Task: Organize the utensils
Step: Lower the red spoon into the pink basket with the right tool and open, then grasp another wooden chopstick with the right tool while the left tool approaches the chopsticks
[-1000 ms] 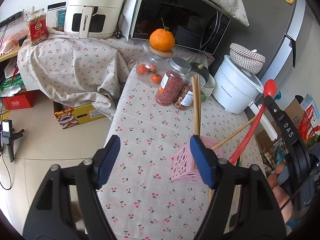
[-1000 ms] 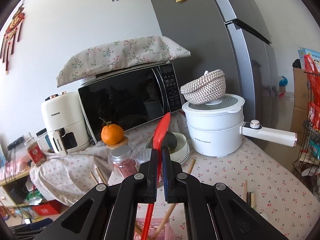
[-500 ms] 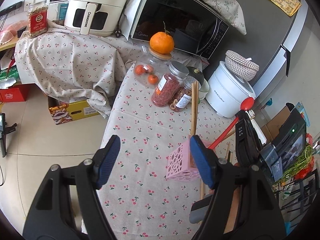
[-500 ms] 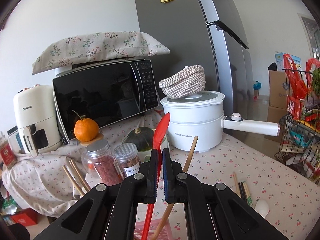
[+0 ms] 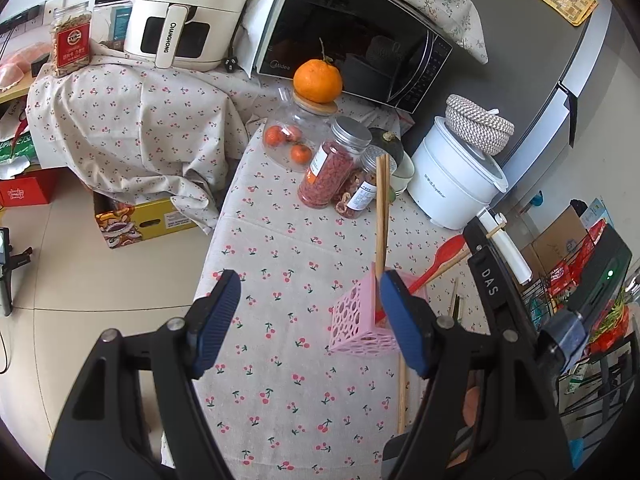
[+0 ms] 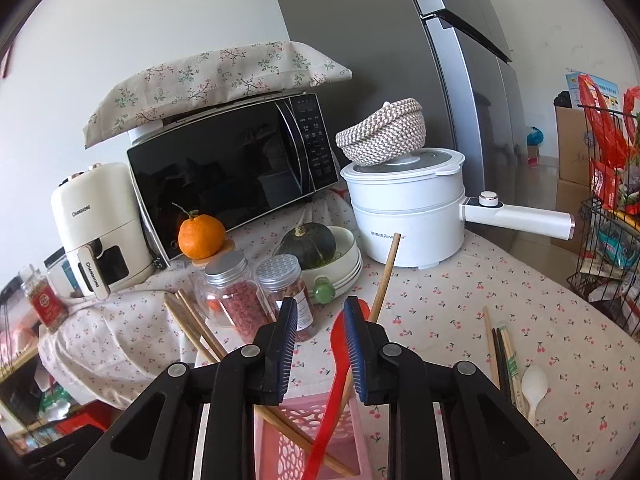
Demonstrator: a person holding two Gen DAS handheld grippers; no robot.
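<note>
A pink perforated holder [image 5: 358,320] stands on the cherry-print table; it also shows at the bottom of the right wrist view [image 6: 308,436]. In it stand wooden chopsticks [image 5: 381,216], a wooden stick [image 6: 384,276] and a red spoon [image 5: 442,254], which leans against the inside of the right pad [image 6: 354,344]. My right gripper [image 6: 320,350] is open just above the holder, jaws either side of the spoon. My left gripper [image 5: 310,320] is open and empty, its right pad beside the holder. Loose chopsticks [image 6: 504,356] and a white spoon [image 6: 534,384] lie on the table to the right.
Behind the holder stand two spice jars [image 5: 340,164], a glass jar with an orange [image 5: 318,80] on top, a bowl with a green squash [image 6: 308,244], a white electric pot [image 6: 404,216], a microwave [image 6: 232,176] and an air fryer [image 5: 184,12]. A wire rack [image 6: 608,248] stands right.
My right gripper has opened and let go of the red spoon, which now rests in the pink holder. The right gripper has lowered toward the holder. The left gripper stays open.
</note>
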